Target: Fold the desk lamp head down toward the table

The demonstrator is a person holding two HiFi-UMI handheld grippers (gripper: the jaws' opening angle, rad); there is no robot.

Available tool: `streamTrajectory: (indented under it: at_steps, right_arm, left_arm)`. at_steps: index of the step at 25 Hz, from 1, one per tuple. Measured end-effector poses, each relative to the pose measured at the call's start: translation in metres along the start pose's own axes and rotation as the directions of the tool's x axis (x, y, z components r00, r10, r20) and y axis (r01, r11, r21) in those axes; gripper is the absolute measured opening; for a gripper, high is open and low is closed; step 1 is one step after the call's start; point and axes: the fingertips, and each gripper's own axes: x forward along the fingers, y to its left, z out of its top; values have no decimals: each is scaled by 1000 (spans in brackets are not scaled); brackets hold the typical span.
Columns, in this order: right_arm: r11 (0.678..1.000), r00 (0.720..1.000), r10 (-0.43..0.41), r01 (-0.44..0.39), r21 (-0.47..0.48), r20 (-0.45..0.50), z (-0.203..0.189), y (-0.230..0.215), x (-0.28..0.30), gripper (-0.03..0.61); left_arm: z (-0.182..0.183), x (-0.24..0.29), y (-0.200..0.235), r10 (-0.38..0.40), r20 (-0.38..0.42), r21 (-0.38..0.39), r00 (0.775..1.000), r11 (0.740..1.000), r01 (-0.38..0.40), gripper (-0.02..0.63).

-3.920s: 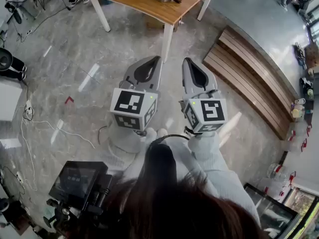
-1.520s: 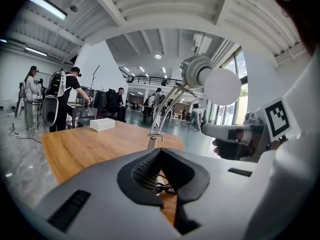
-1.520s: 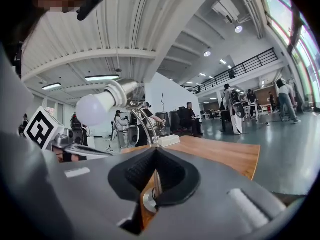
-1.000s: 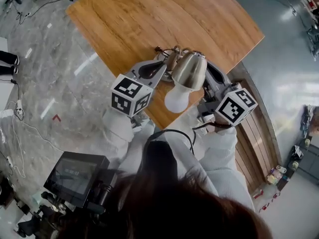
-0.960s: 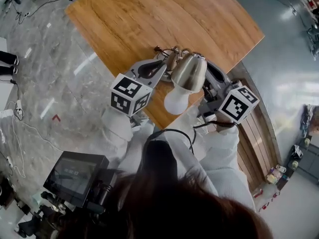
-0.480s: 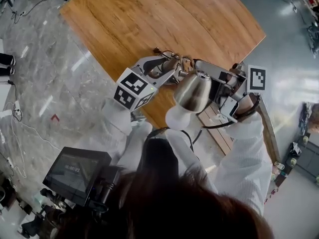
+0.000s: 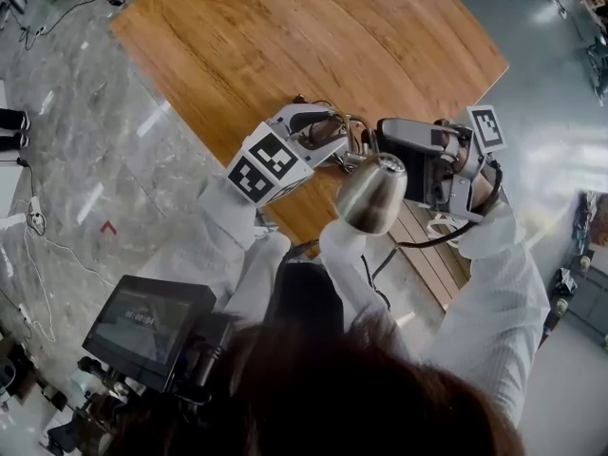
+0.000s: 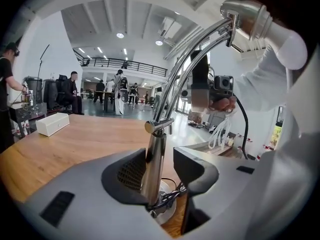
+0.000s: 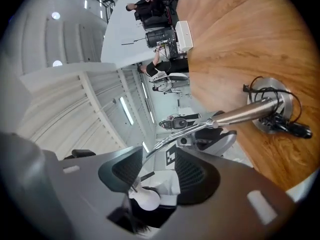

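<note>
A chrome desk lamp stands near the front edge of the wooden table (image 7: 285,36). Its shade (image 7: 372,193) with a white bulb (image 7: 344,238) hangs out over the table edge toward me. My left gripper (image 7: 331,133) straddles the upright post (image 8: 160,134) just above the round base (image 8: 165,211). Its jaws are opening: the post lies against the left pad, with a gap to the right one. My right gripper (image 7: 384,146) points in from the right. Its jaws (image 9: 159,169) are also opening, with the thin upper arm rods (image 9: 200,126) running between them, untouched.
The lamp's cable (image 9: 287,126) is bunched at the base (image 9: 272,109). A white box (image 8: 52,124) lies farther back on the table. A slatted wooden bench (image 7: 427,255) stands just past the table's right edge. Several people are in the hall behind.
The lamp shade has swung down and toward me. My right gripper has rolled over, its marker cube now at the right. My left gripper has tilted and shifted slightly along the post.
</note>
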Motion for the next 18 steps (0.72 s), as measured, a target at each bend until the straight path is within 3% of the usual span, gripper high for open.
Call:
streamTrajectory:
  at_steps: [7, 9, 18]
  right_arm:
    - [999, 997, 34, -33, 20, -66, -2, 7, 24, 178]
    - [998, 997, 52, -51, 20, -56, -2, 9, 29, 179]
    - [992, 994, 111, -109, -59, 18, 2, 12, 29, 186]
  left_arm:
    - [4, 4, -1, 11, -20, 29, 1000, 1000, -10, 158]
    - [4, 3, 1, 17, -35, 35, 999, 999, -16, 127]
    - [2, 5, 5, -40, -79, -29, 996, 999, 38, 130]
